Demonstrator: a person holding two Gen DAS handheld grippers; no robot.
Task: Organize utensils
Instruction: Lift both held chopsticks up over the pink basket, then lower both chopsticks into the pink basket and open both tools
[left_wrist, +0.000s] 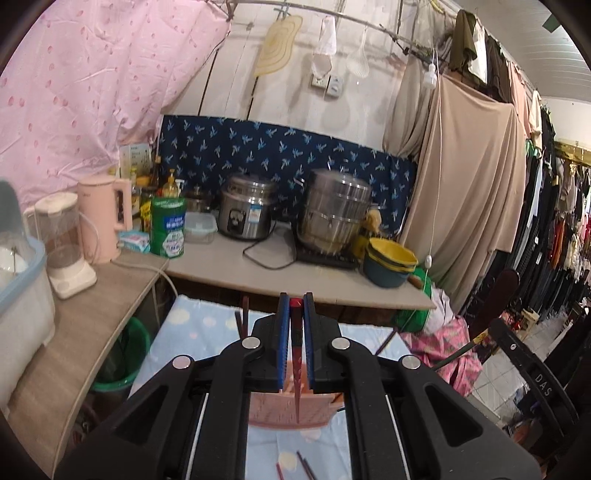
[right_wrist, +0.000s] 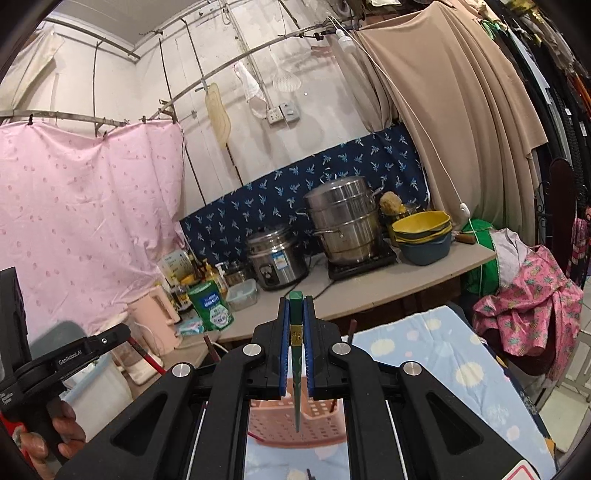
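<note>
My left gripper (left_wrist: 296, 301) is shut on a red chopstick (left_wrist: 296, 354). The stick points down, its tip over a pink perforated utensil basket (left_wrist: 273, 411) below the jaws. My right gripper (right_wrist: 296, 301) is shut on a green chopstick (right_wrist: 296, 373), tip down over the same pink basket (right_wrist: 280, 424). Dark chopsticks (left_wrist: 242, 317) stand up from the basket behind the left gripper. Loose chopsticks (left_wrist: 304, 465) lie on the blue spotted cloth (left_wrist: 184, 332) in front of the basket. The left gripper's body (right_wrist: 74, 358) and the hand holding it show at the left of the right wrist view.
A counter (left_wrist: 229, 266) behind the cloth table holds a rice cooker (left_wrist: 245, 212), a steel steamer pot (left_wrist: 334, 212), stacked yellow and blue bowls (left_wrist: 389, 266), a green can (left_wrist: 168, 230) and a pink kettle (left_wrist: 105, 218). A green bin (left_wrist: 125, 354) stands at the left, clothes racks at the right.
</note>
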